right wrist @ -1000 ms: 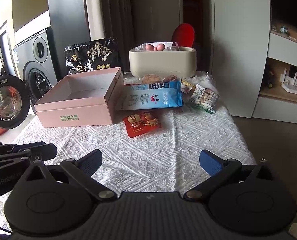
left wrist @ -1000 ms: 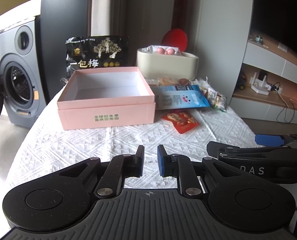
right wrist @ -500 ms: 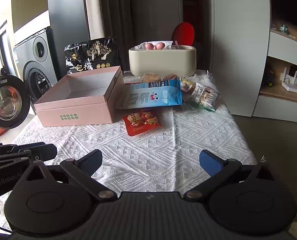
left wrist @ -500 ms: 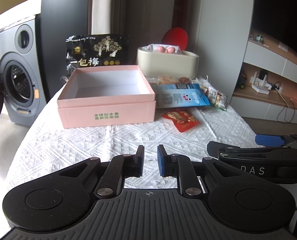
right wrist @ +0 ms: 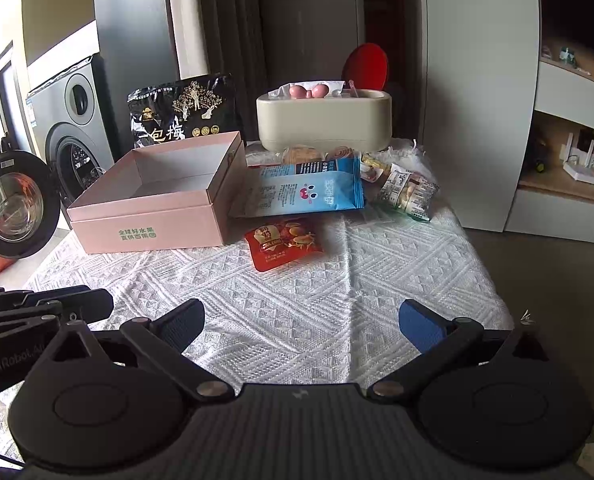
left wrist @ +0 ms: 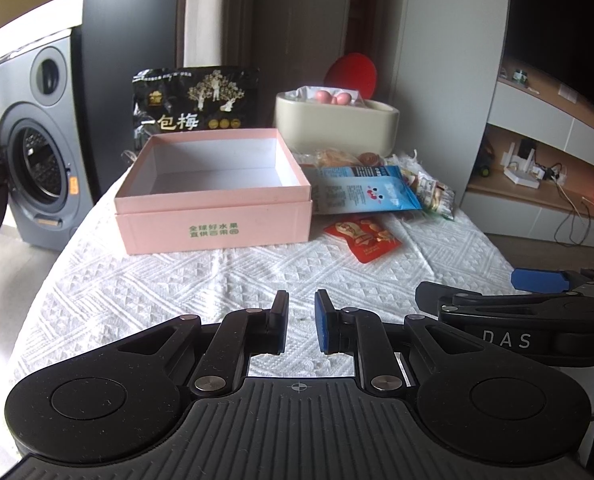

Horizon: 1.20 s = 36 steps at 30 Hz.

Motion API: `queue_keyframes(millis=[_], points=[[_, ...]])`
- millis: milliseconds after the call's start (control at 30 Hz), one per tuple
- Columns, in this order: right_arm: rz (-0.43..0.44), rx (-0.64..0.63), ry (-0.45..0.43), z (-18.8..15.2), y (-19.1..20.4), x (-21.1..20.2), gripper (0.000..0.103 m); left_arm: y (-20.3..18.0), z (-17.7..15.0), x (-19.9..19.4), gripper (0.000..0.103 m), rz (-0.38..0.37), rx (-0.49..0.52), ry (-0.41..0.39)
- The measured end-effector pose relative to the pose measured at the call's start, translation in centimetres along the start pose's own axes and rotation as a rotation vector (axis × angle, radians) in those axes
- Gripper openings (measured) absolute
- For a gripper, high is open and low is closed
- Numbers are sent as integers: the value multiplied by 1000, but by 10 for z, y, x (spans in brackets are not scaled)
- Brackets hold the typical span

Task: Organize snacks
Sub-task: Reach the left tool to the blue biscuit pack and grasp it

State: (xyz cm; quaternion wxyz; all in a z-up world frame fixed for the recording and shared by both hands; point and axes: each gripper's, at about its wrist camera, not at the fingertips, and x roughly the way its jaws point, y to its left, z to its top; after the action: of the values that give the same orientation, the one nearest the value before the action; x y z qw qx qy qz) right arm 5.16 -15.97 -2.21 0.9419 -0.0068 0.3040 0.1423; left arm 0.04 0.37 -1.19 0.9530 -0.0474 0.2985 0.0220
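A desk (right wrist: pixel 377 300) covered with a white textured cloth was observed carrying the snacks. A pink box (left wrist: pixel 213 192), lid off and its interior bare, was found toward the far left part of the desk. A black snack bag (right wrist: pixel 183 114) with gold print was seen standing upright just behind the box at the far edge. A cream oblong container (right wrist: pixel 324 122), with pink rounded items visible at its top, was placed at the far edge, right of the black bag. A blue snack packet (right wrist: pixel 309 192) was noted lying flat just beside the right wall of the box, in front of the container. A red snack packet (right wrist: pixel 283 242) was seen lying flat nearer the front than the blue one, near the front right corner of the box; whether it touched the box could not be told. Small wrapped snacks (right wrist: pixel 409 194) were found clustered toward the right edge, beside the blue packet. The left hand-held gripper (left wrist: pixel 300 322) was held over the near edge of the desk with its jaws drawn almost together and nothing between them. The right hand-held gripper (right wrist: pixel 301 322) was held over the near edge with its jaws spread wide and nothing between them. A washing machine (left wrist: pixel 33 152) with its door open was noted beyond the left edge.
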Motion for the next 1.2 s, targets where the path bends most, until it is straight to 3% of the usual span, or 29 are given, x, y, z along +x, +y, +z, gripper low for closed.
queue_keyframes(millis=[500,633,733,767,867,900,1067,1167,1200], points=[[-6,-2,-4,-1,-7,10,103,6,3,12,18,3,-25,56],[14,-35,-98,7,-20,15,103,12,8,27,18,-15,-36,62],[2,-97,-202,19,-36,29,103,12,17,44,19,-99,-18,46],[-3,-106,-189,25,-42,38,103,10,22,54,19,-150,-6,37],[69,-136,-42,46,-58,71,103,5,33,83,19,-256,13,46],[70,-138,-26,51,-61,78,103,1,38,96,19,-266,22,55],[-82,-226,-28,81,-60,118,103,3,57,133,19,-232,3,68],[7,-160,0,109,-68,147,99,20,61,140,18,-239,-53,75],[56,-116,18,119,-71,158,92,25,61,141,18,-246,-68,79]])
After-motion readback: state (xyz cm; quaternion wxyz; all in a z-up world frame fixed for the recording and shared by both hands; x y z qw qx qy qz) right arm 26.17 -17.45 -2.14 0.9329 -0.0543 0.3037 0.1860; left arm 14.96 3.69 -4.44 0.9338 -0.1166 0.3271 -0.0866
